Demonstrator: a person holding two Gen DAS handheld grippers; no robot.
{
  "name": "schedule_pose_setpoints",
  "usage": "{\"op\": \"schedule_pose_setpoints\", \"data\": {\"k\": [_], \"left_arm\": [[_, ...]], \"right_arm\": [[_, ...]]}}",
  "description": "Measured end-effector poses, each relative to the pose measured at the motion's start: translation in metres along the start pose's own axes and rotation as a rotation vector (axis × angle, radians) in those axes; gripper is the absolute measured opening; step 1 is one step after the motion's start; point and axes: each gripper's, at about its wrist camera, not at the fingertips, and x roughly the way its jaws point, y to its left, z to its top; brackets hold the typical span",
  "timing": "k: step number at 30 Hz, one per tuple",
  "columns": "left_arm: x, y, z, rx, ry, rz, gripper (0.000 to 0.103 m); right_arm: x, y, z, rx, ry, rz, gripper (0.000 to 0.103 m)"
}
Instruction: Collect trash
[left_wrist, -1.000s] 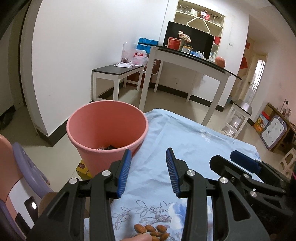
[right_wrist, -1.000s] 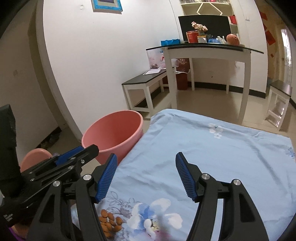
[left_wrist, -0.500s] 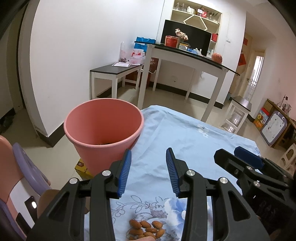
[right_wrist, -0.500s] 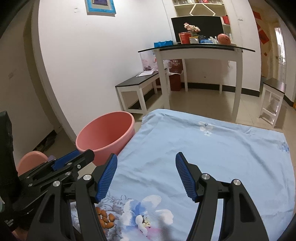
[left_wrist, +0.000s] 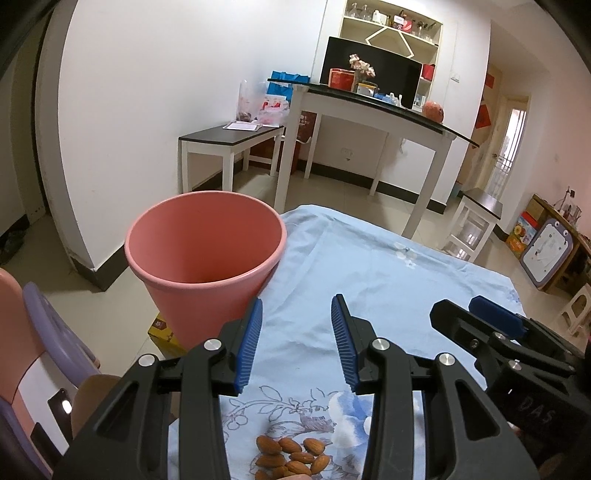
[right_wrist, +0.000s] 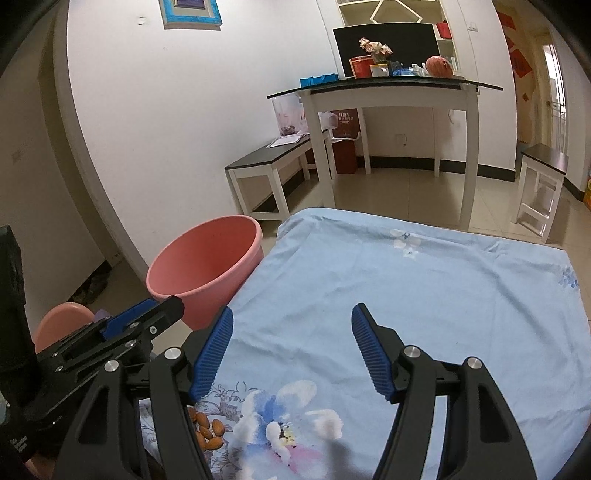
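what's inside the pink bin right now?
In both wrist views only the bare inner wall of the pink bin shows; no trash is visible. Its near rim hides the bottom, so contents down there cannot be ruled out. The almonds lie outside it, on the blue cloth.

The bin (left_wrist: 207, 254) was salmon pink. The tablecloth (right_wrist: 424, 295) was pale blue, printed with blue, white and pink flowers. The almonds (left_wrist: 291, 458) were brown. Both grippers had black frames and blue ribbed pads (right_wrist: 212, 354).
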Motion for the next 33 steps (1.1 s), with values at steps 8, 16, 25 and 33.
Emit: {"op": "schedule_pose_setpoints", "data": {"k": [8, 16, 25, 33], "left_arm": [[0.0029, 0.0023, -0.0012, 0.002, 0.001, 0.002, 0.039], [0.0030, 0.0013, -0.0017, 0.003, 0.001, 0.002, 0.039], [0.0027, 0.0018, -0.0028, 0.008, -0.001, 0.003, 0.039], [0.0029, 0.0018, -0.0031, 0.010, -0.002, 0.003, 0.039]], "right_arm": [[0.0001, 0.0005, -0.0014, -0.005, -0.003, -0.006, 0.066], [-0.0028, 0.0012, -0.0029, -0.013, -0.010, -0.014, 0.066], [-0.0033, 0.0015, -0.0029, -0.013, -0.012, -0.016, 0.066], [-0.0039, 0.0010, -0.0032, -0.013, -0.010, -0.014, 0.066]]}}
